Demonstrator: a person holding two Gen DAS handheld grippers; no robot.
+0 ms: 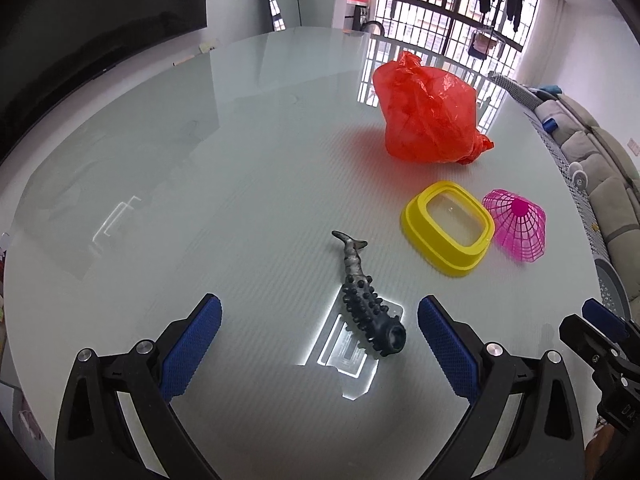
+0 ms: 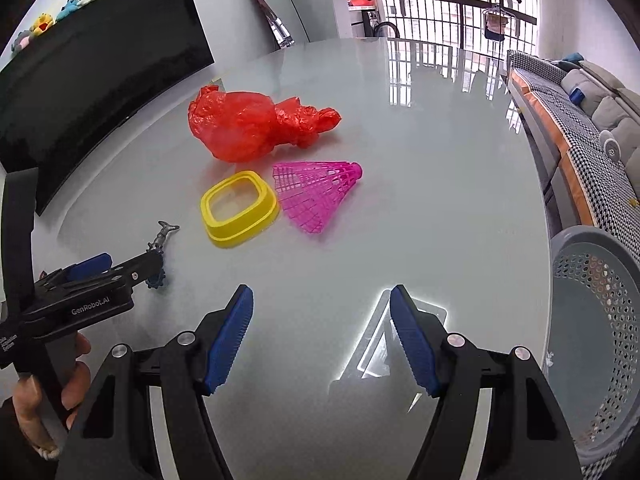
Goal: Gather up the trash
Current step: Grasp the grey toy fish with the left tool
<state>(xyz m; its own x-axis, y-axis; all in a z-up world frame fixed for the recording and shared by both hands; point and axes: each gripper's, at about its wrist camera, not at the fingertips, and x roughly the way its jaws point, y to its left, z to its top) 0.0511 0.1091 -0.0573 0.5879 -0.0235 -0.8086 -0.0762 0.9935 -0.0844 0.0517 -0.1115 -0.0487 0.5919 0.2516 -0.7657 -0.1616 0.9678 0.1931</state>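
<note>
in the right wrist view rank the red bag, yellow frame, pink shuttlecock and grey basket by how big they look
1. grey basket, cut off by the picture edge and nearest the camera, so its lead is unsure
2. red plastic bag
3 and 4. pink shuttlecock and yellow frame look about alike; no ranking between them

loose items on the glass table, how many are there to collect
4: crumpled red plastic bag at the far side; yellow plastic frame touching pink mesh shuttlecock; dark spiky fish-shaped toy between the left gripper fingers. None appear hidden.

red bag (image 1: pixel 430 114) 1 | yellow frame (image 1: pixel 448 228) 1 | pink shuttlecock (image 1: pixel 516 224) 1 | spiky toy (image 1: pixel 364 300) 1 | basket (image 2: pixel 592 336) 1
</note>
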